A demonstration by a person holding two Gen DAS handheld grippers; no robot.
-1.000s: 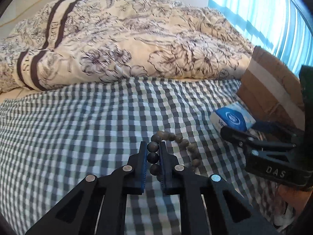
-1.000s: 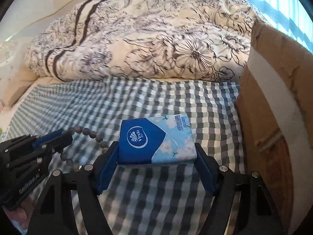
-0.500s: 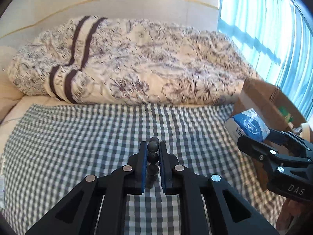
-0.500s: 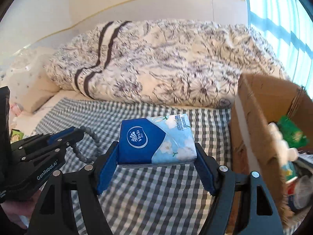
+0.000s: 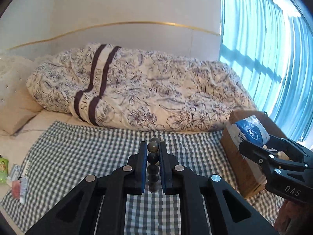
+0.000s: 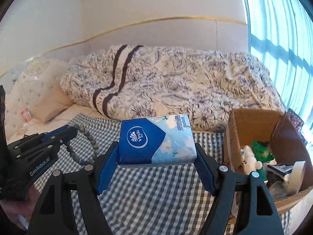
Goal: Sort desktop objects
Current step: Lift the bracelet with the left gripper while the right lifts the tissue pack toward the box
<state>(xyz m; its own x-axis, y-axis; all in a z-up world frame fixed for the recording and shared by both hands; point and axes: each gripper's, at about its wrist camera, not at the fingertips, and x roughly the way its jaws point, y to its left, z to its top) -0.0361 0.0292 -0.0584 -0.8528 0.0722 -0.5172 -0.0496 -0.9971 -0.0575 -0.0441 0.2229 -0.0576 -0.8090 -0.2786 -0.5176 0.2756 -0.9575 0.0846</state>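
Observation:
My left gripper (image 5: 153, 150) is shut on a dark bead bracelet (image 5: 153, 157), held up above the checked cloth (image 5: 78, 156). In the right wrist view the bracelet (image 6: 86, 143) hangs as a loop from the left gripper (image 6: 73, 130). My right gripper (image 6: 156, 152) is shut on a blue tissue pack (image 6: 154, 141), lifted above the cloth. In the left wrist view the tissue pack (image 5: 250, 131) and right gripper (image 5: 254, 143) hover by the cardboard box (image 5: 234, 156). The open box (image 6: 254, 121) sits at the right with several items inside.
A floral duvet (image 5: 146, 94) lies bunched across the back of the bed. A pillow (image 6: 39, 90) sits at the far left. Small items (image 5: 19, 178) lie at the cloth's left edge. A blue curtain (image 5: 273, 49) hangs on the right.
Both grippers have risen from the cloth, carrying the bracelet and the tissue pack upward. The box's inside has come into view in the right wrist view.

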